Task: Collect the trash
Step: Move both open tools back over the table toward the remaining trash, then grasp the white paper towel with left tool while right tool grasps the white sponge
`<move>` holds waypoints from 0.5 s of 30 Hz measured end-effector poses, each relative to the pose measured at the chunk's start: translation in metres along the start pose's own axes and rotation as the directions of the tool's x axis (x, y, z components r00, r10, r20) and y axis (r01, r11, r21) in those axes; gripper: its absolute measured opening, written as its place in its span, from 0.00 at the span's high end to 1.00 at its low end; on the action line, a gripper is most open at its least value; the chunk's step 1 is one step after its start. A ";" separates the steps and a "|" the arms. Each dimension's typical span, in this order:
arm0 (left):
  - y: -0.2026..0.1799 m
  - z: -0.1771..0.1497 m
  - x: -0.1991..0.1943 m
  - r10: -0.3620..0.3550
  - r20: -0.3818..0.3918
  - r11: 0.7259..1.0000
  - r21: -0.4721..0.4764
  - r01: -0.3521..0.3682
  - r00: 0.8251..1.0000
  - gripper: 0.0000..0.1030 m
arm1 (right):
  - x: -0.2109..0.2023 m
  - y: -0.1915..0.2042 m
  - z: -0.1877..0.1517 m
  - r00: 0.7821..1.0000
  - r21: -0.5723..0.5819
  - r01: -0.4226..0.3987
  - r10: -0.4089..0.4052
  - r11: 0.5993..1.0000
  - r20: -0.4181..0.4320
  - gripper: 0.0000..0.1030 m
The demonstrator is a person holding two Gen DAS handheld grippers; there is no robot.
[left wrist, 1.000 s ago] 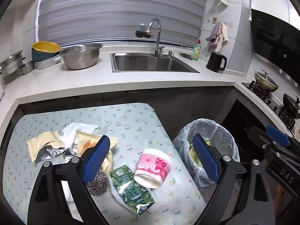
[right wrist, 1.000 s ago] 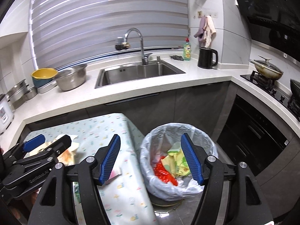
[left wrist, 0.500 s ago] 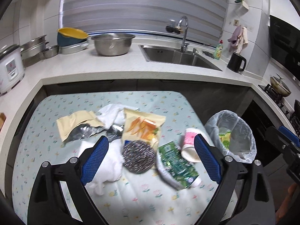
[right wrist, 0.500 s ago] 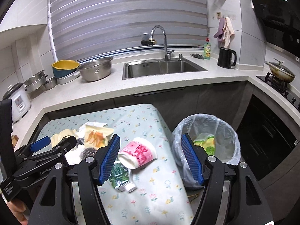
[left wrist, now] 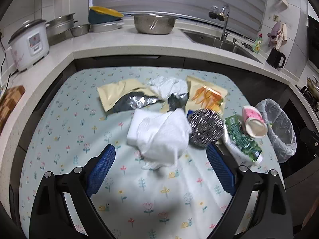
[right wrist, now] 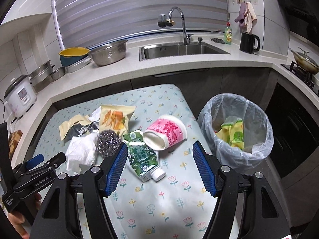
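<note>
My left gripper [left wrist: 160, 171] hangs with fingers spread, empty, just short of the crumpled white paper towel [left wrist: 162, 137] on the floral-clothed bench [left wrist: 59, 139]. My right gripper [right wrist: 160, 169] gapes empty before the pink paper cup [right wrist: 165, 134]; beyond stands the plastic-lined trash bin [right wrist: 257, 151].

A pale stone counter [right wrist: 179, 63] wraps the kitchen beneath grey window blinds [right wrist: 139, 10] and white wall tiles [left wrist: 49, 4], over dark cabinets [right wrist: 239, 83], lit seemingly from overhead.
</note>
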State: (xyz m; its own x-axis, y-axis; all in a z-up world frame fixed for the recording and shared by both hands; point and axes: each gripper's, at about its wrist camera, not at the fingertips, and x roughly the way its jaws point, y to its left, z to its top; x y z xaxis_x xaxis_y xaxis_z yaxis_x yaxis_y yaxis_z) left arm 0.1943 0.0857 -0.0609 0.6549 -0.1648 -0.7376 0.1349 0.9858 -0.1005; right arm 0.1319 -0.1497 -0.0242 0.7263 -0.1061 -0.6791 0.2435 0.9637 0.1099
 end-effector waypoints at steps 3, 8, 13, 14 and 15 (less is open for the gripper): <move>0.011 -0.008 0.004 -0.005 -0.019 1.000 -0.021 0.005 1.000 0.14 | 0.009 0.006 -0.009 1.000 0.006 -0.001 0.001 1.000 -0.020 0.37; 0.027 -0.019 0.012 -0.024 -0.045 0.997 -0.074 0.021 0.999 0.11 | 0.024 0.018 -0.023 0.998 0.001 -0.016 0.016 1.000 -0.061 0.37; 0.033 -0.019 0.018 -0.051 -0.054 0.993 -0.110 0.045 0.997 0.11 | 0.036 0.026 -0.032 0.995 0.004 -0.028 0.028 1.000 -0.091 0.37; 0.032 -0.018 0.020 -0.054 -0.054 0.993 -0.106 0.048 0.997 0.11 | 0.038 0.026 -0.034 0.995 0.006 -0.029 0.030 1.000 -0.098 0.37; 0.030 -0.018 0.021 -0.057 -0.053 0.993 -0.103 0.052 0.997 0.11 | 0.040 0.027 -0.035 0.994 0.008 -0.031 0.032 0.999 -0.103 0.37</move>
State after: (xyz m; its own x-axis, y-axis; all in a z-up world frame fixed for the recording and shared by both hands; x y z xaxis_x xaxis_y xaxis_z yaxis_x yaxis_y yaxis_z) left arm 0.1989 0.1122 -0.0911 0.6059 -0.2189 -0.7649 0.0914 0.9742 -0.2064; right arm 0.1448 -0.1197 -0.0744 0.6639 -0.0497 -0.7462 0.2262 0.9644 0.1370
